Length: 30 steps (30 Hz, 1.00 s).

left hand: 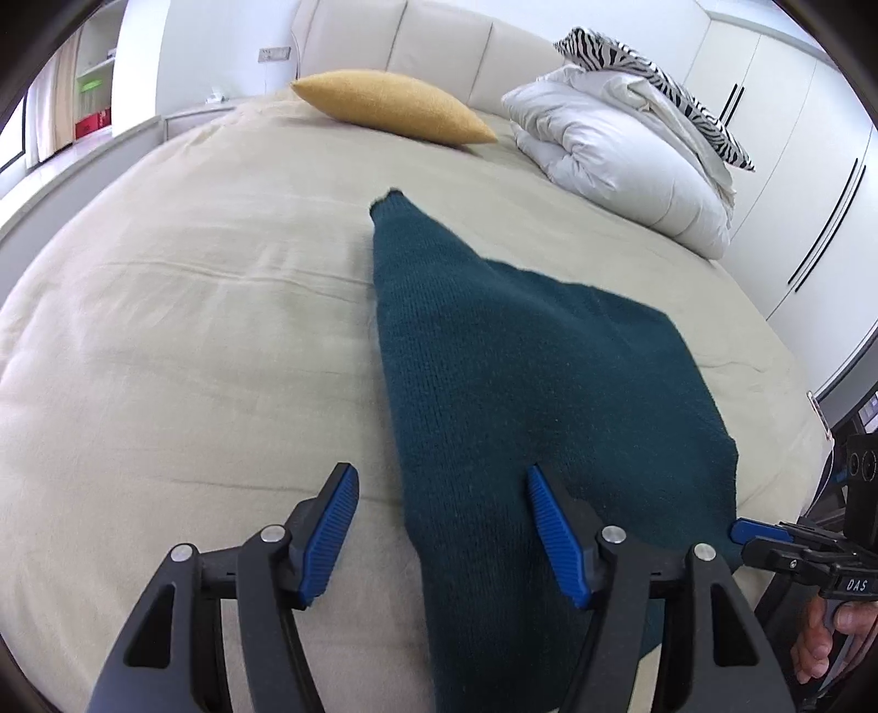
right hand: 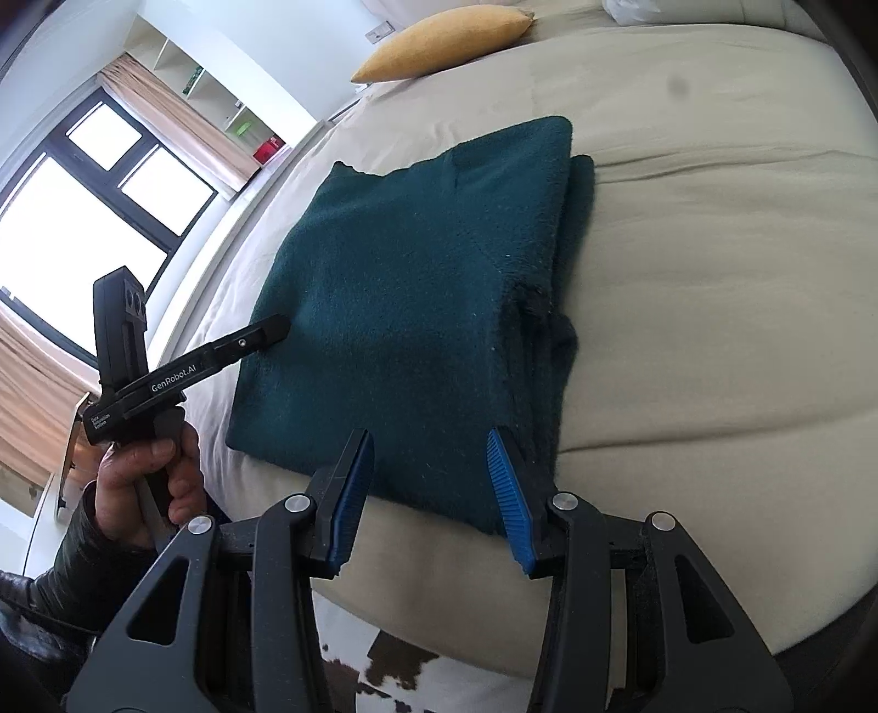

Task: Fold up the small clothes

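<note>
Both grippers (left hand: pixel 442 529) (right hand: pixel 433 493) open, empty, over teal sweater (right hand: pixel 406 307), beige bed (left hand: pixel 181 329), yellow pillow (left hand: pixel 389 107), window (right hand: pixel 82 208).

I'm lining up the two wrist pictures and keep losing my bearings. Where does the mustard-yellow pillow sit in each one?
Left wrist view: the yellow pillow lies at upper centre, at the far end of the bed, left of the white duvet.
Right wrist view: the yellow pillow is at the top edge, just right of centre.
Shared landmark: the dark green sweater on the beige bed.
</note>
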{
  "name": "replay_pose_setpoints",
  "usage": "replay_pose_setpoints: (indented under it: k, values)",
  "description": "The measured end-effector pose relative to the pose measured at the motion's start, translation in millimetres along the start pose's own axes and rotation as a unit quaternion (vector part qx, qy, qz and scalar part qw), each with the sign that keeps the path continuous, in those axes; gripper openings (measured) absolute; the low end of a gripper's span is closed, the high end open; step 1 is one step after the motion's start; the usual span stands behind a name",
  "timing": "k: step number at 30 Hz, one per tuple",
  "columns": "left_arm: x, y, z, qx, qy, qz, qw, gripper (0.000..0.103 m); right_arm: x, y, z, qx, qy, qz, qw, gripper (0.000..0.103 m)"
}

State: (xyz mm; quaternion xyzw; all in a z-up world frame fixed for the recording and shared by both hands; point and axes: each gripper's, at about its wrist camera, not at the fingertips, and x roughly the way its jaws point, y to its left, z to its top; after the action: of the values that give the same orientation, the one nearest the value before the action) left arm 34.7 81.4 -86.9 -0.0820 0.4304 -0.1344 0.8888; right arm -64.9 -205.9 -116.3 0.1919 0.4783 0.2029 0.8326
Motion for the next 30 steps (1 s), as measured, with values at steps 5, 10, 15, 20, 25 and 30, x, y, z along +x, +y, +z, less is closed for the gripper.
replay_pose_setpoints:
  k: [5, 10, 15, 20, 25, 30]
  values:
    - [-35, -2, 3, 0.021, -0.069, 0.018, 0.9972, 0.07, -26, -22, 0, 0.032, -0.024, -0.123, 0.992, 0.045]
    - [-81, -23, 8, 0.072, -0.18, 0.06, 0.9793, 0.103, -64, -11, 10, 0.019, -0.113, -0.159, 0.981, 0.045]
    - [-118, -47, 12, 0.11, -0.258, 0.133, 0.9506, 0.103, -90, 39, 18, -0.07, -0.223, -0.238, 0.943, 0.076]
    - [-144, -54, 16, 0.082, -0.28, 0.21, 0.9331, 0.103, -129, 87, 13, -0.133, -0.357, -0.285, 0.88, 0.103]
    - [-155, -47, 27, 0.054, -0.262, 0.175, 0.9475, 0.103, -155, 111, 35, -0.122, -0.37, -0.254, 0.885, 0.103]
    - [-137, -44, 27, 0.043, -0.2, 0.15, 0.9672, 0.103, -165, 122, 58, -0.083, -0.331, -0.198, 0.919, 0.103]
